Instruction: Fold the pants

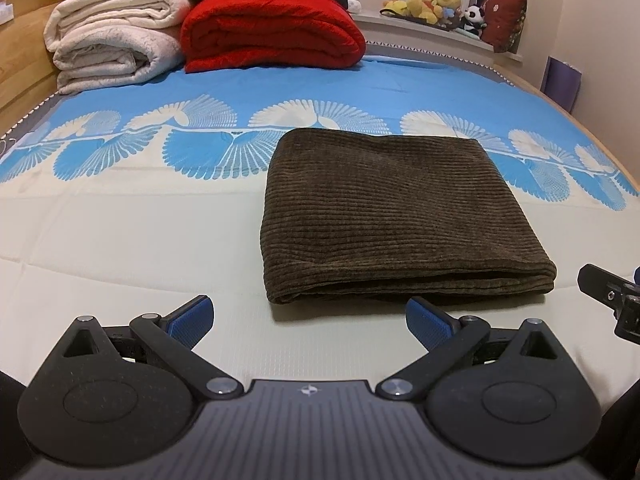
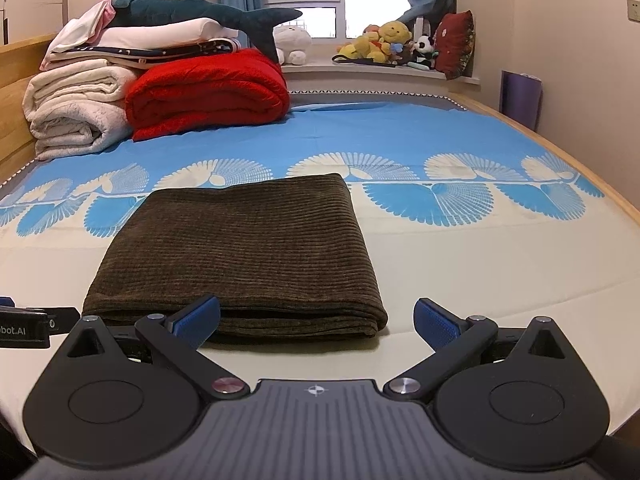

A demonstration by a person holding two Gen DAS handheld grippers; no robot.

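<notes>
One pair of dark brown corduroy pants [image 1: 400, 216] lies folded into a flat, roughly square bundle on a bed [image 1: 120, 240] with a cream and blue fan-patterned sheet. The bundle's layered folded edge faces the two grippers; its corduroy ribs run side to side, and no clear long axis shows.

The left gripper [image 1: 308, 316] hovers just short of the pants' near edge, fingers spread wide and holding nothing — the pants sit ahead and toward its right finger [image 1: 426, 320].

The right gripper [image 2: 316, 320] is equally wide and empty; its left finger [image 2: 198, 318] overlaps the pants' near edge in the view, though contact cannot be told.

Beyond the pants, at the bed's far left, sit one red folded blanket [image 1: 272, 32] and one stack of cream bedding [image 1: 112, 40].
</notes>
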